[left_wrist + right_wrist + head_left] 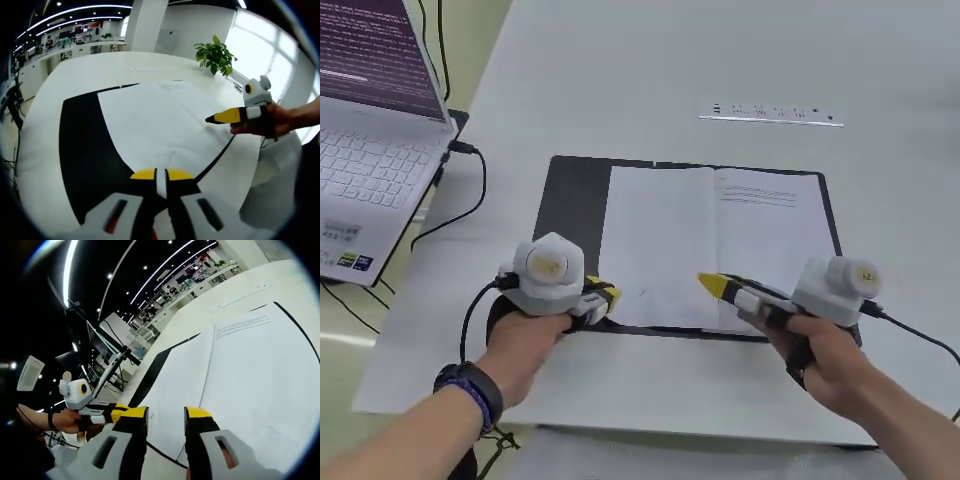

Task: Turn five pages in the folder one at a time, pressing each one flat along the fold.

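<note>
The open folder (575,200) lies flat mid-worktop (670,60), white pages showing on its black cover. The left gripper (607,297) sits at the left page's 7 o'clock corner, jaws all but closed, with no grip I can make out. The right gripper (712,285) is over the page's bottom edge at 5 o'clock, jaws parted and empty. A laptop (370,150) stands at 10 o'clock.

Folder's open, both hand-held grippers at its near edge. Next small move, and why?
Probably shift the right hand-held gripper onto the right page's near edge and pinch it: its jaws stand open above the fold, holding nothing; the left hand-held gripper sits at the folder's near-left.
</note>
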`<control>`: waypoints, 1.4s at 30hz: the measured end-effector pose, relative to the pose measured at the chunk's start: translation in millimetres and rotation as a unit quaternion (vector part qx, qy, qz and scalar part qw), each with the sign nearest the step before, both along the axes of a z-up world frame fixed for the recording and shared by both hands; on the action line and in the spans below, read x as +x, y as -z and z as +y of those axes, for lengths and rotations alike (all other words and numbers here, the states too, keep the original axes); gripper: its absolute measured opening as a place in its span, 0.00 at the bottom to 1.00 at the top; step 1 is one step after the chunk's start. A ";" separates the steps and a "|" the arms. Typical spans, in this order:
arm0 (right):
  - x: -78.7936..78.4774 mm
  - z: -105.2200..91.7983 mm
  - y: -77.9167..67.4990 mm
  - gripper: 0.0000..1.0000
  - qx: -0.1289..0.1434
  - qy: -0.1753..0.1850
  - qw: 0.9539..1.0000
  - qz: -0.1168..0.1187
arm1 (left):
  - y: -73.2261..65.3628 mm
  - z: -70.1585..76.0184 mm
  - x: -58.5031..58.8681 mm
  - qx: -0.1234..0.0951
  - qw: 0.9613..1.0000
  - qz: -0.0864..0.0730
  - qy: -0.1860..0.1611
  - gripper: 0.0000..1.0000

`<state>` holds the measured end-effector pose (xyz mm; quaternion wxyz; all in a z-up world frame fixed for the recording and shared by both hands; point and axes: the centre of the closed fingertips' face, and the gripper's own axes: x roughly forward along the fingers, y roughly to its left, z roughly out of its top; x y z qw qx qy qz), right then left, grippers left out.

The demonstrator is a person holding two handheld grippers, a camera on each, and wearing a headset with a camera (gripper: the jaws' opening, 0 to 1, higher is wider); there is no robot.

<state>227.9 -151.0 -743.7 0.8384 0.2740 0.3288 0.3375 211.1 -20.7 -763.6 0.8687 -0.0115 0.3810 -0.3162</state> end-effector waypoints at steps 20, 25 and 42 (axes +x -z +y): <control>-2.2 -26.9 3.8 0.23 -0.005 0.027 1.000 0.007 | 27.0 6.0 -11.5 0.015 1.000 0.023 -0.009 0.00; 10.4 -24.6 -0.6 0.22 -0.004 0.025 1.000 0.003 | 26.7 4.4 -12.9 0.038 0.999 0.006 -0.003 0.00; 57.2 -7.3 3.7 0.15 -0.009 0.011 1.000 0.002 | 26.4 5.3 -10.5 0.037 0.999 -0.005 -0.003 0.00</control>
